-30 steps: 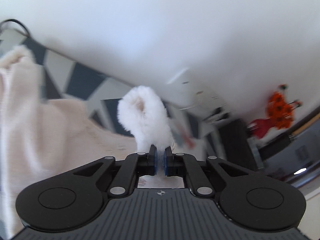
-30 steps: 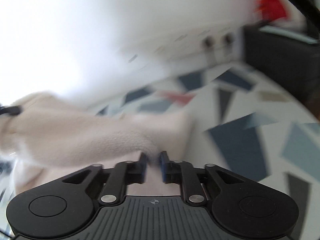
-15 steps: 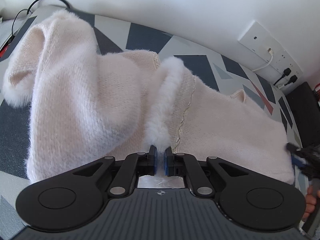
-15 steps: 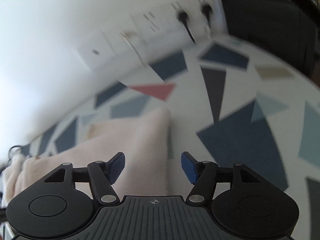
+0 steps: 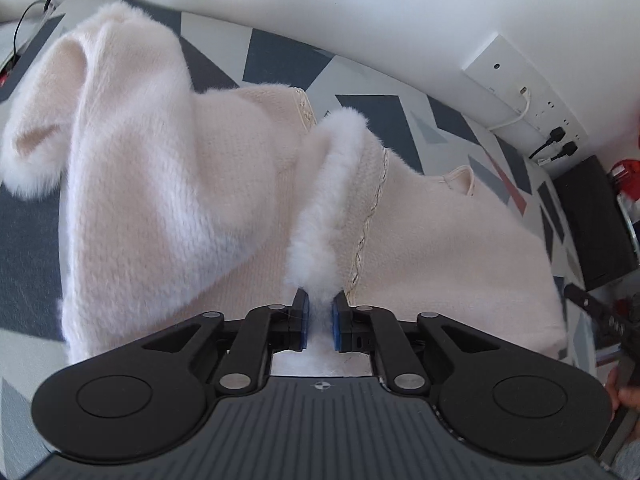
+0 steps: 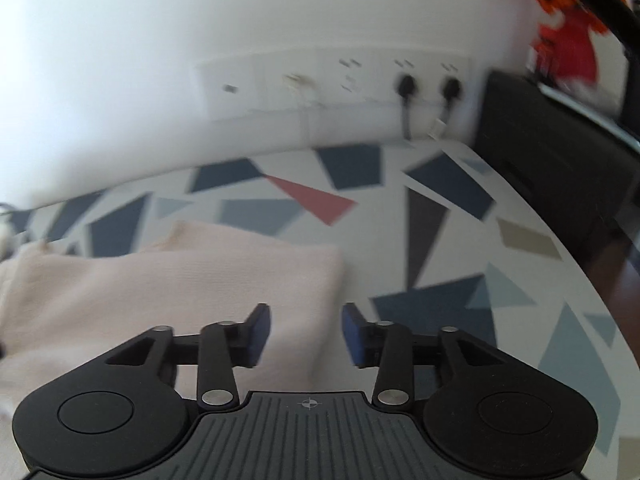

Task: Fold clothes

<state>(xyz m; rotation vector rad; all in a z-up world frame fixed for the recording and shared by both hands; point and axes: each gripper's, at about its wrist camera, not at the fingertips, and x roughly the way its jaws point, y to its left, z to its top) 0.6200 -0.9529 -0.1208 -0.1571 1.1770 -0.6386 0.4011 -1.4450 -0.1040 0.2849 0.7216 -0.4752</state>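
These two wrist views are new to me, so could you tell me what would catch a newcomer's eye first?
The fluffy pale pink sweater fills the left wrist view, sprawled on the triangle-patterned tablecloth. Its white fur cuff rises at centre into the left gripper, whose jaws are shut on it. In the right wrist view, the right gripper hangs open over the sweater's edge.

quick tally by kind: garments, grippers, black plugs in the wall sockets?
Garments: 1, the pale pink fluffy sweater
Grippers: 2, the left gripper closed on the sweater's white fur cuff, the right gripper open
Black plugs: 2, first plug, second plug
Total: 5
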